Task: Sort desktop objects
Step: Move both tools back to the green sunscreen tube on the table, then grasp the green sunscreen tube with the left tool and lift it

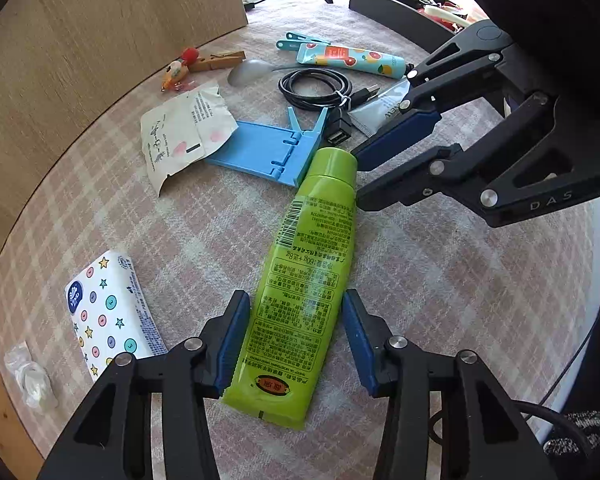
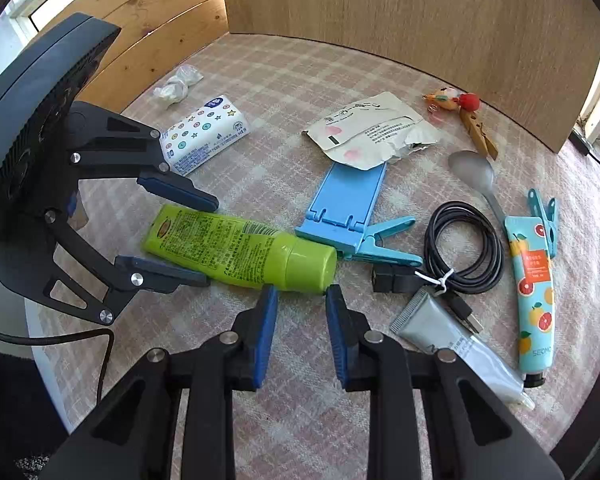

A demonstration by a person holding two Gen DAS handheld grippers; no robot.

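- Green tube (image 1: 300,280) lay flat on the checked surface (image 1: 440,280), long axis running from left gripper (image 1: 296,332) to right gripper (image 2: 300,312).
- Left gripper straddled the crimped end — pads apart, not clamped.
- Right gripper at the cap end, jaws apart, empty.

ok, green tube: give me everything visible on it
The green tube is a lime squeeze tube, plastic by its look, with a matching round cap and a flat crimped tail bearing a red-and-gold logo; dense printed text and a barcode face up. It lies flat on the checked cloth. The left gripper straddles its tail half, one pad touching its edge, not clamped. The right gripper has its tips at the cap. The cap sits against the blue stand.
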